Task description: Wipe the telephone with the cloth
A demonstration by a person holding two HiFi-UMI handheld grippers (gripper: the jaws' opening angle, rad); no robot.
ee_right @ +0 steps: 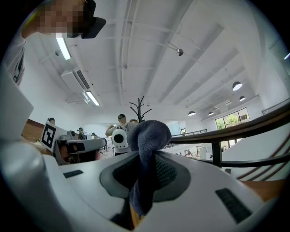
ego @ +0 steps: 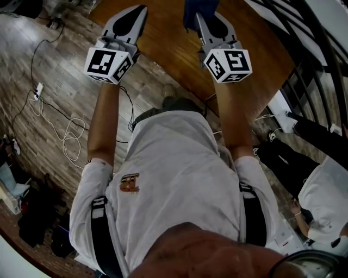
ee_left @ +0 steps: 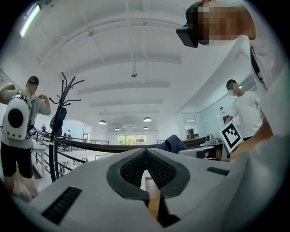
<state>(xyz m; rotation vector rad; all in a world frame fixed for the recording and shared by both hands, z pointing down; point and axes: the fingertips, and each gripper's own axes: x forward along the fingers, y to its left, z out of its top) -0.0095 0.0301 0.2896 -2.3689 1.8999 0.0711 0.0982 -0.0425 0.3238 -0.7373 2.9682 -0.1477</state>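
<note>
Both grippers held out level at the wooden table [ego: 163, 49], cloth pinched in the right one.
From the head view I see my left gripper [ego: 136, 13] and right gripper [ego: 205, 24] side by side over the table edge, but only a dark blue scrap of the cloth [ego: 197, 12] at the top of the frame. The right gripper view gives me the rest: the jaws are clamped on it, a nubby blue-grey towelling bunched into a rounded knob above the pads, with a tail hanging down between them. The left gripper view shows its jaws pressed together with nothing in them, and beyond them a coat stand [ee_left: 63, 106] and a railing [ee_left: 90, 147].
</note>
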